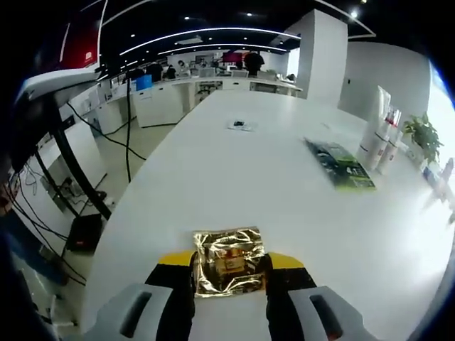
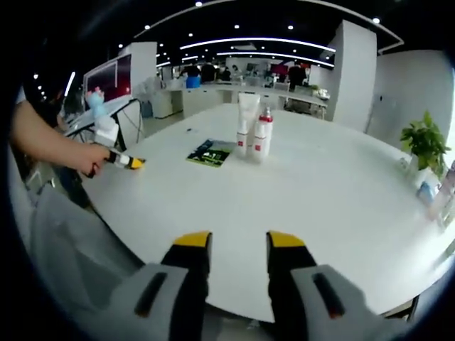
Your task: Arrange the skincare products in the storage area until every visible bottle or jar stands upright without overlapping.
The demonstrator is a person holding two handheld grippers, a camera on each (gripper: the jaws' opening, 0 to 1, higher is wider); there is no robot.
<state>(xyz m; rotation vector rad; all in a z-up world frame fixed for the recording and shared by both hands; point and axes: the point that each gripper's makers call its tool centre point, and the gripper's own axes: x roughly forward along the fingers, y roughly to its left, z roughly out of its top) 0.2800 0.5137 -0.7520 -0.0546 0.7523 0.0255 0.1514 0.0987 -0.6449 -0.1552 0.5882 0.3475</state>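
Holding a small gold-foil packet (image 1: 229, 261) between its jaws, our left claw (image 1: 231, 273) sits low over the near edge of the white table (image 1: 234, 177); the jaws are clamped on the packet's sides. In the right gripper view we see that same left claw (image 2: 134, 162) far off at the table's left edge, gripped by a person's hand (image 2: 91, 158). Our right claw (image 2: 239, 245) hovers over the near rim with its jaws apart and nothing between them.

The skincare products stand together near the far side of the table: a tall white tube (image 2: 247, 122) and a white bottle with a red cap (image 2: 262, 135), touching or nearly so, both upright. A dark green booklet (image 2: 211, 152) lies flat just beside them. In the left gripper view the same pair (image 1: 377, 135) shows at the right, well apart from our left claw. A potted plant (image 2: 425, 142) sits at the table's right edge.

We judge the foil packet to be light, crinkly and easily crushed, so a gentle pinch across its flat faces suits it. The tube looks soft-walled and top-heavy; we would take it low on the body. The bottle seems stiff and smooth, perhaps slippery, so a hold at mid-body below the cap should keep it from tipping.
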